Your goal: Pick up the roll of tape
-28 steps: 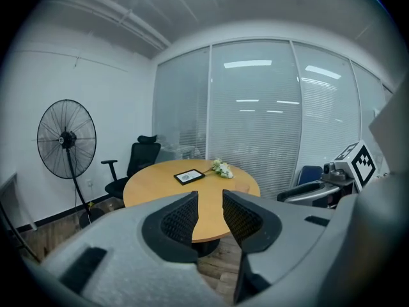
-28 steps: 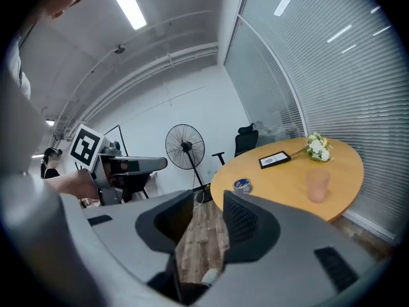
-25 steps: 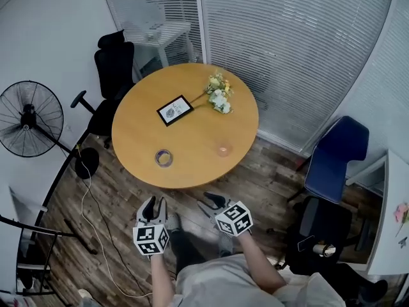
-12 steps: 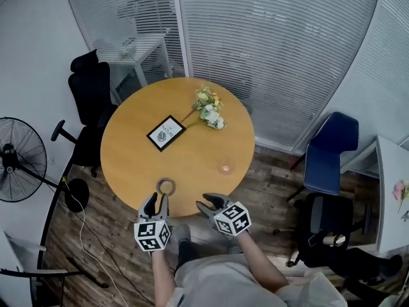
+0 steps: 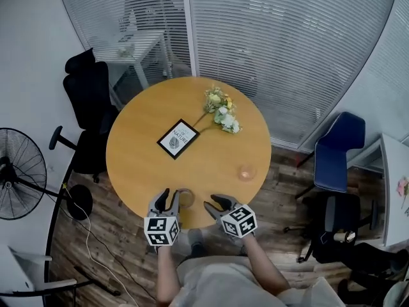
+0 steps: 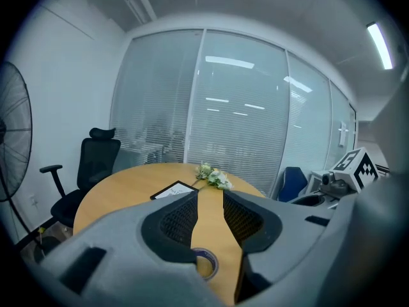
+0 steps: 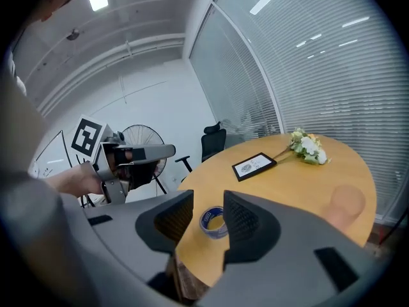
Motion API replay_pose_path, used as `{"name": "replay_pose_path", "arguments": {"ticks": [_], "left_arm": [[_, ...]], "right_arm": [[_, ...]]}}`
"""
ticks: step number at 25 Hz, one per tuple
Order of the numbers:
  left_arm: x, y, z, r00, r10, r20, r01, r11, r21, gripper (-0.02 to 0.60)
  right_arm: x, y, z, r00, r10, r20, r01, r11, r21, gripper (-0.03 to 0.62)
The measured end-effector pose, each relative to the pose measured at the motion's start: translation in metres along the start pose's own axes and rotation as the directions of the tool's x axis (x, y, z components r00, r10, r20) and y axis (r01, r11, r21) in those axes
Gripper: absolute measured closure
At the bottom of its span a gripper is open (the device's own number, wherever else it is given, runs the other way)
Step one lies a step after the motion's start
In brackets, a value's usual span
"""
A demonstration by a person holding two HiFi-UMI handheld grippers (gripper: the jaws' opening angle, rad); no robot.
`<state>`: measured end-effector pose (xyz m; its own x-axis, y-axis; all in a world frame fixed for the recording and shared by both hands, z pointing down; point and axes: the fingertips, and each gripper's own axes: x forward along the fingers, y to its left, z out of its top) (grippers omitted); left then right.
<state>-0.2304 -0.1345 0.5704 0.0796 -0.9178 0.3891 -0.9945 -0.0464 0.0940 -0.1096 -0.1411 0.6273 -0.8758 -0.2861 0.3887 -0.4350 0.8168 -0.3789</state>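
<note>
The roll of tape (image 5: 186, 197) lies flat near the front edge of the round wooden table (image 5: 147, 165); it is clear tape on a blue-printed core. My left gripper (image 5: 165, 200) is open just left of it, fingertips over the table edge. In the left gripper view the tape (image 6: 206, 263) sits low between the open jaws of the left gripper (image 6: 209, 200), apart from both. My right gripper (image 5: 216, 204) is open just right of the roll. In the right gripper view the tape (image 7: 214, 222) shows through the gap of the right gripper (image 7: 208, 200).
A black picture frame (image 5: 178, 138), a bunch of flowers (image 5: 222, 112) and a small clear cup (image 5: 246, 171) stand farther back on the table. A black chair (image 5: 86, 101), a fan (image 5: 19, 171) and a blue chair (image 5: 339, 152) ring the table.
The table has come closer in the head view. Both grippers moved from over the floor to the table's front edge, either side of the tape. Both stay open.
</note>
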Motion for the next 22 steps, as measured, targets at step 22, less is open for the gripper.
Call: {"name": "replay_pose_path", "arguments": {"ticks": [22], "left_arm": [[0.071,0.050,-0.091,0.919,-0.272,-0.285,0.314,0.943,0.114,0.468]], "right_arm": [[0.047,-0.002,-0.030,0.978,-0.207,0.003,0.203,0.963,0.178,0.464]]}}
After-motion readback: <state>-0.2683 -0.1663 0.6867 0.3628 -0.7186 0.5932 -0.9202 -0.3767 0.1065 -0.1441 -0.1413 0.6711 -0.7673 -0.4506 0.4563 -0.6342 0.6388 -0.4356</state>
